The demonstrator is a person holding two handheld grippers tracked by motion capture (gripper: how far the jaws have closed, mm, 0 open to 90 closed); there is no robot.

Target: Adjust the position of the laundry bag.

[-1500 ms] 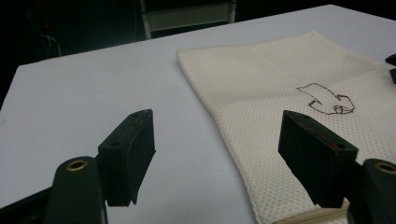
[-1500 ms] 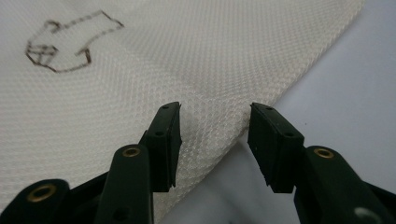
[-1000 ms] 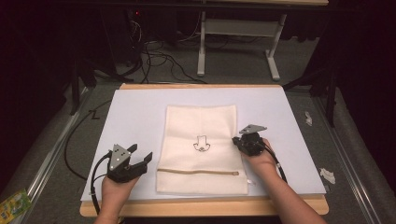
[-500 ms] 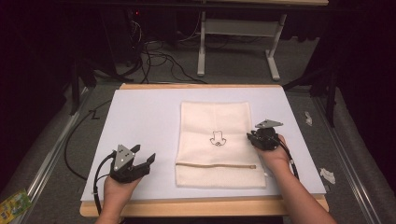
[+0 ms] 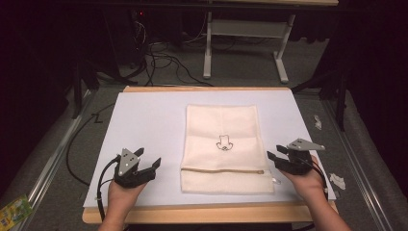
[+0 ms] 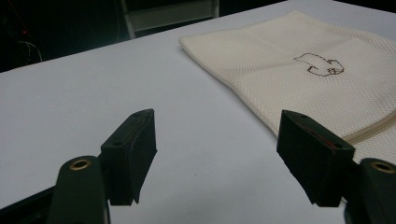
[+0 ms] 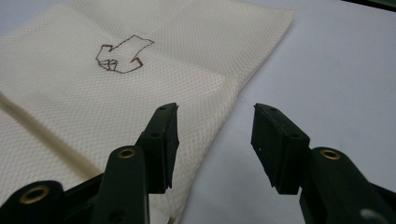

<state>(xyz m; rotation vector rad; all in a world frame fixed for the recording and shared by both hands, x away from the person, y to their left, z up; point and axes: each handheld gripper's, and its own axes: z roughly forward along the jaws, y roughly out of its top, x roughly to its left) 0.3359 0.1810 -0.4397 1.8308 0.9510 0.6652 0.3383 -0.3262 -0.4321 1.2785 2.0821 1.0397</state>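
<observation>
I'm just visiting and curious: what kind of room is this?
Probably a lab or workshop for recording handling work: a white-covered table holding only a mesh bag, loose cables on the grey floor, and bare desk legs behind.

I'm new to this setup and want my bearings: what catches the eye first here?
A cream mesh zip bag with a small dark outline drawing lies flat mid-sheet on the white table cover. The right gripper, jaws apart, sits at its right edge; the left gripper rests open on bare sheet beside it.
</observation>
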